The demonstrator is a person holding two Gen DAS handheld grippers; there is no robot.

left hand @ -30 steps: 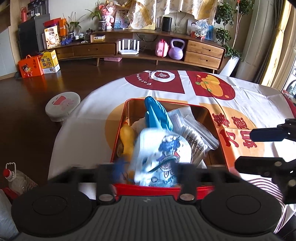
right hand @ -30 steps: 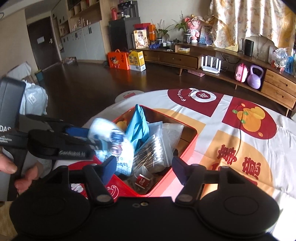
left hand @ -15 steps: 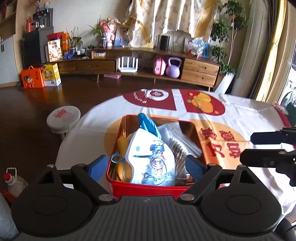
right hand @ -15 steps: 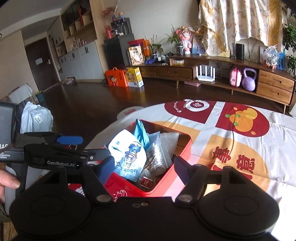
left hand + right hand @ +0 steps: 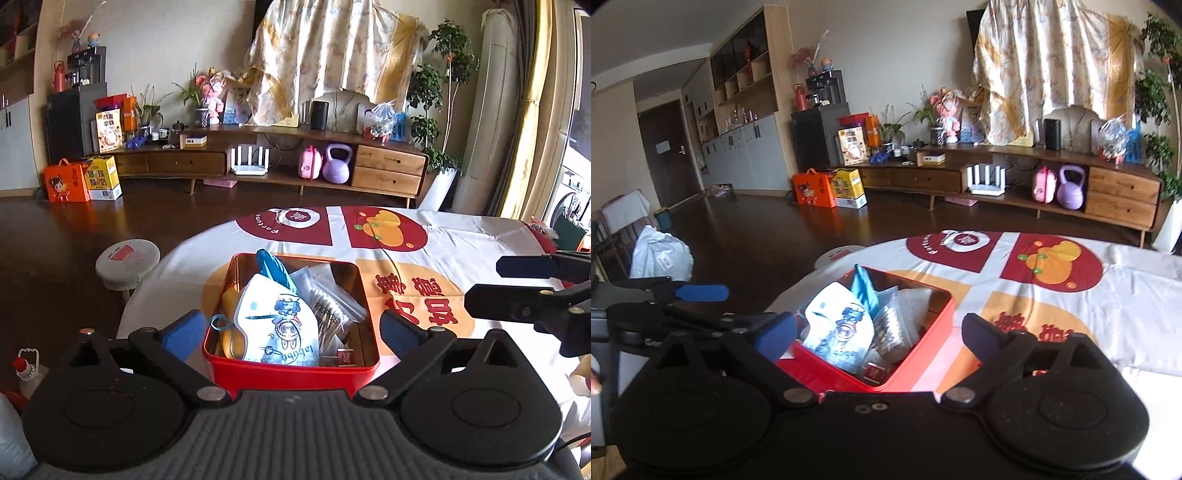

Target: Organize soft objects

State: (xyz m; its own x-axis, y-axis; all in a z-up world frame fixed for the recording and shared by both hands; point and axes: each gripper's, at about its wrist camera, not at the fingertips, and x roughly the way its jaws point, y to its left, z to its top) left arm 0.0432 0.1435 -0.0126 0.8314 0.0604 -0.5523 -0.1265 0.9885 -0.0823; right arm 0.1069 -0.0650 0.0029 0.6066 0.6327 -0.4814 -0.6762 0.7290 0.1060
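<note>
Left wrist view: left gripper hovering released, white cartoon-printed face mask lying in square red metal tin at 12 o'clock, printed white tablecloth beyond; right wrist view: right gripper gaping empty, tin at 11 o'clock, wooden sideboard behind.

My matte black plastic left gripper: blue pads, silver pivot screws, round discs, ribbed grey top. Black right gripper: same build, smooth top.

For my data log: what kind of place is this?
Most likely a home living room: a long wooden sideboard with a router and kettlebell, potted plants, and a cloth-covered table.
</note>
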